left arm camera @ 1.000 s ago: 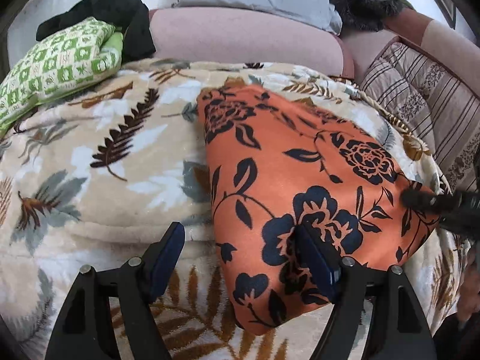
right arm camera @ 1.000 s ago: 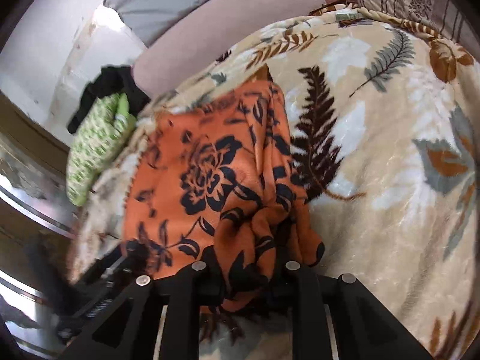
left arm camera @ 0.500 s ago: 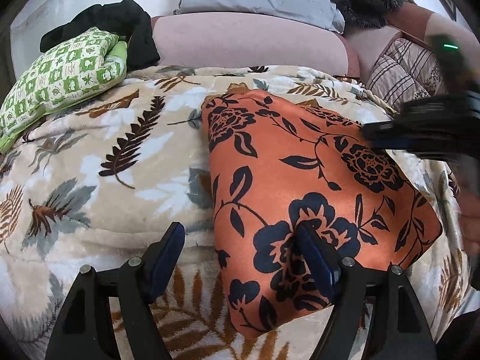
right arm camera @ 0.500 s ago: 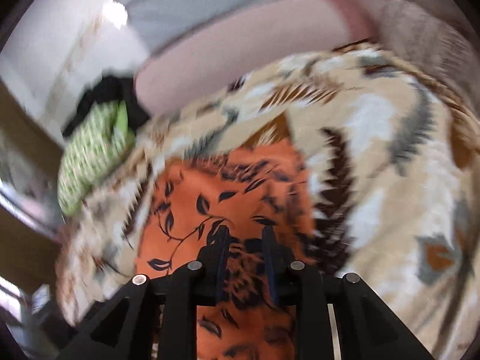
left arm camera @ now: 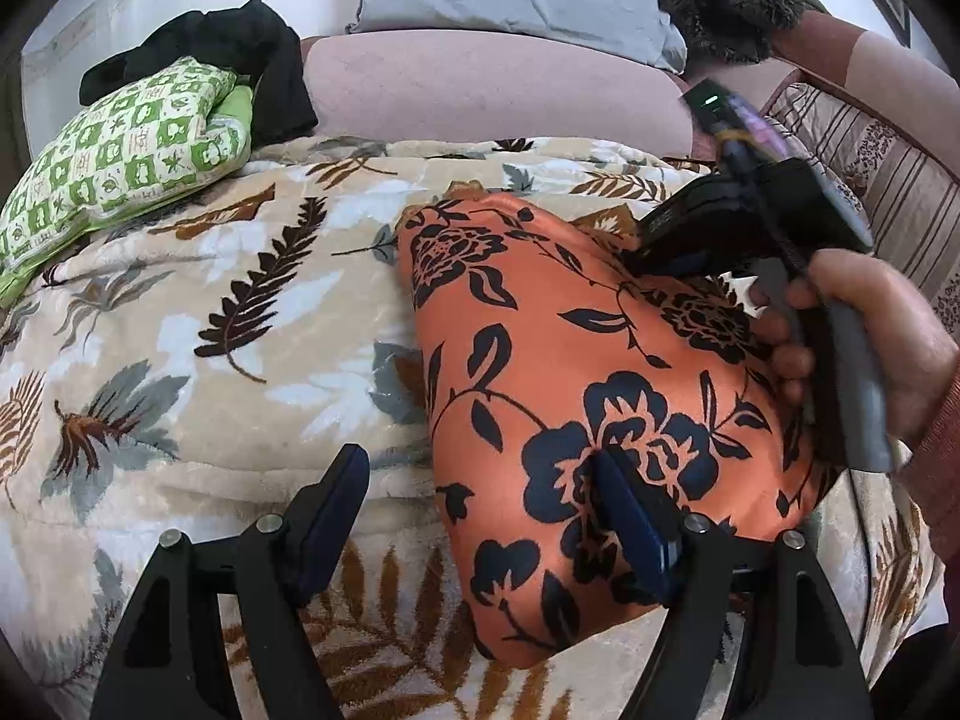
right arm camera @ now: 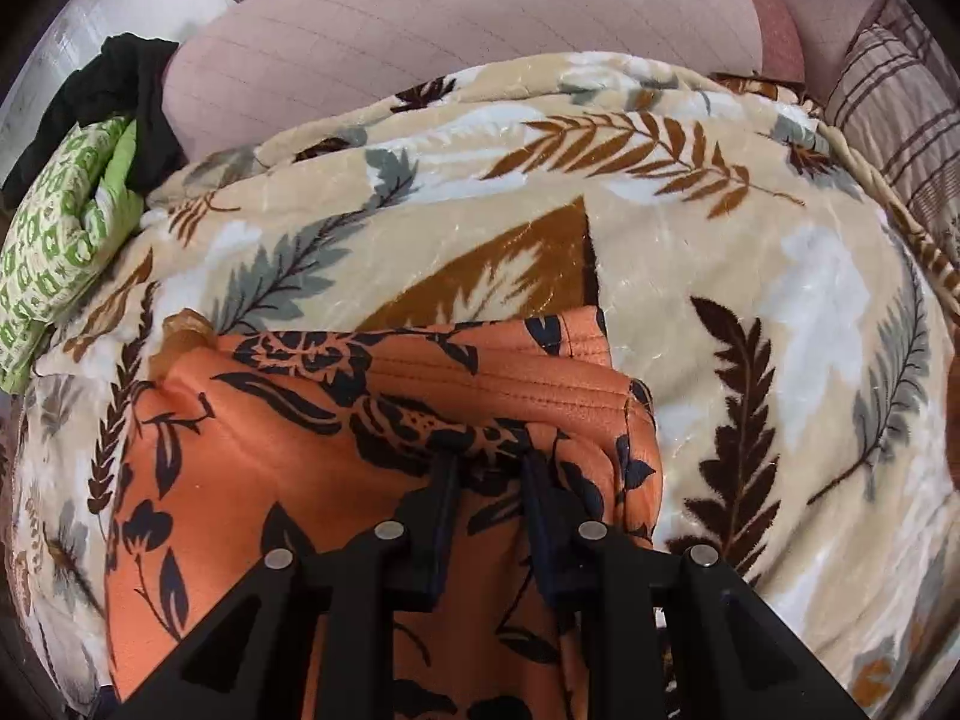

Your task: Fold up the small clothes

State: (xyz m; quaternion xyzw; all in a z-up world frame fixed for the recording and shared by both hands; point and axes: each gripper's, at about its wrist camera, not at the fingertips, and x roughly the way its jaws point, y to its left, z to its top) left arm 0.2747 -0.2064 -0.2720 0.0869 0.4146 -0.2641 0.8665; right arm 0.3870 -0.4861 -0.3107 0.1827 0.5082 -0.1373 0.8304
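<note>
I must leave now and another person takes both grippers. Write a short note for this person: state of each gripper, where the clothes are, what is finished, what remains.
Left gripper: open, one finger resting on the near part of the orange floral garment, the other finger over the leaf-print blanket. It grips nothing.
Right gripper: jaws narrow, pinching a fold of the same garment near its stitched band.
Clothes: the orange garment lies folded over on the blanket. A green patterned cloth and a black garment wait at the far left, by the pink cushion.
Done: at least one fold of the orange piece.
Left: release that fold, finish the folding, then probably the other two pieces.
</note>
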